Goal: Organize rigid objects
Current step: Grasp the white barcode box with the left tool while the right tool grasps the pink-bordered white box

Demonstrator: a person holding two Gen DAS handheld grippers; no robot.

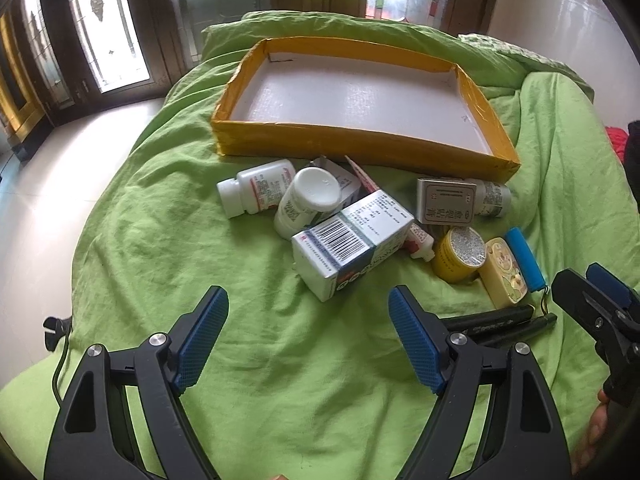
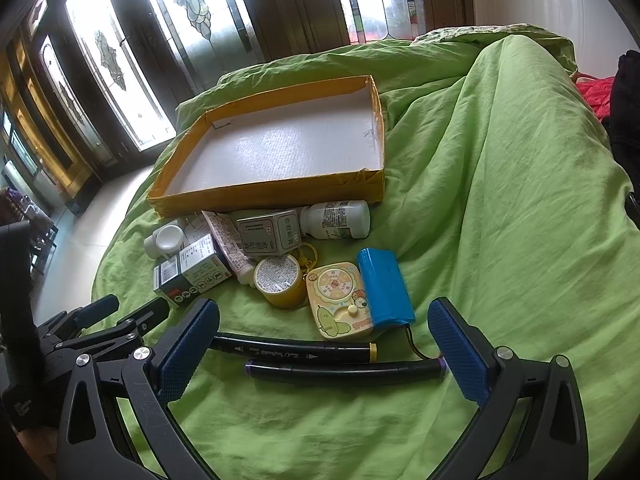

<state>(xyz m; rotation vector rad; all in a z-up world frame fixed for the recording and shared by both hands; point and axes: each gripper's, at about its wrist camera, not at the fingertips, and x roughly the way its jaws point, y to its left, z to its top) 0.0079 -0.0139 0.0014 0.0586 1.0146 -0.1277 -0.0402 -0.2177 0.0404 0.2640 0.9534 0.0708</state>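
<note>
**Markers lie crosswise in front of the right hand-held gripper; the pile waits short of the tray**

Left wrist view: the left hand-held gripper [image 1: 308,336] hangs over the green bedcover [image 1: 160,240] with its blue pads spread wide and nothing between them. Straight ahead of it, closest of the pile, lies a white medicine box [image 1: 352,244] with a barcode face, its long axis running diagonally from near-left to far-right. Behind it are two white pill bottles [image 1: 280,196] on their sides, and beyond those the yellow-edged tray [image 1: 360,140], which holds nothing. Off to the right sit a yellow tin [image 1: 460,254], a cartoon-printed case [image 1: 504,272] and a blue battery pack [image 1: 524,258]. The right hand-held gripper [image 1: 592,292] shows at the right edge, near those items.

Right wrist view: the right hand-held gripper [image 2: 324,340] is also spread wide and holds nothing. Two black markers [image 2: 344,362] lie side by side just ahead of its pads, their long axes running left to right, across the gap and not along it. The far marker's left end passes behind the left pad.

By my reading, the markers belong to the right hand, the nearer one, but closing on them would likely call for a wrist turn so the pads meet the barrel's sides. The box falls to the left hand.
</note>
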